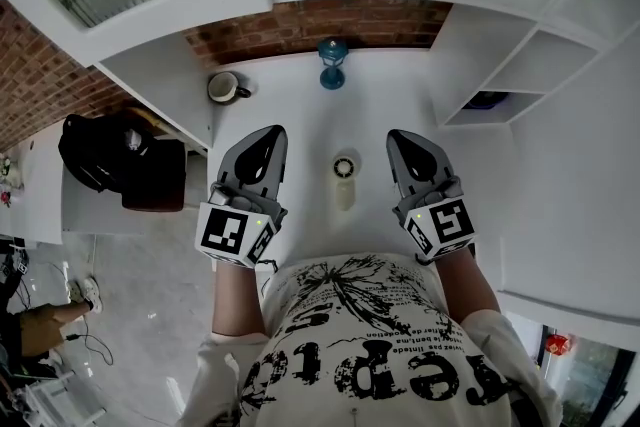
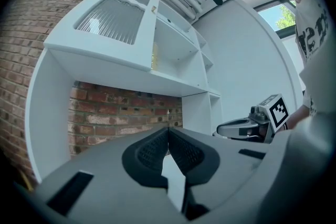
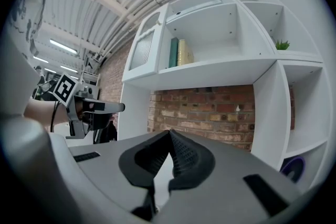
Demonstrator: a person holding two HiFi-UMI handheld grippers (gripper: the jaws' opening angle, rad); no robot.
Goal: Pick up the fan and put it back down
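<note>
Fan: small cream handheld fan (image 1: pixel 345 177) w/ round head lies flat on white desk top (image 1: pixel 300 115), head toward red brick wall (image 1: pixel 320 23), between the 2 grippers, touching neither
L tongs: grey left gripper (image 1: pixel 268 137) closed tip to tip, nothing btwn jaws; just left of fan, pointing level at wall
R tongs: grey right gripper (image 1: pixel 402 140) closed, empty; just right of fan
Behind fan: blue lantern-shaped ornament (image 1: pixel 332 63) near wall, well apart from fan; pale mug (image 1: pixel 226 88) at back left
Shelves: green book (image 3: pixel 174 52) beside yellow book (image 3: pixel 184 52) above desk; small green plant (image 3: pixel 282 45) top right
Off desk: black bag (image 1: pixel 105 150) to the left
</note>
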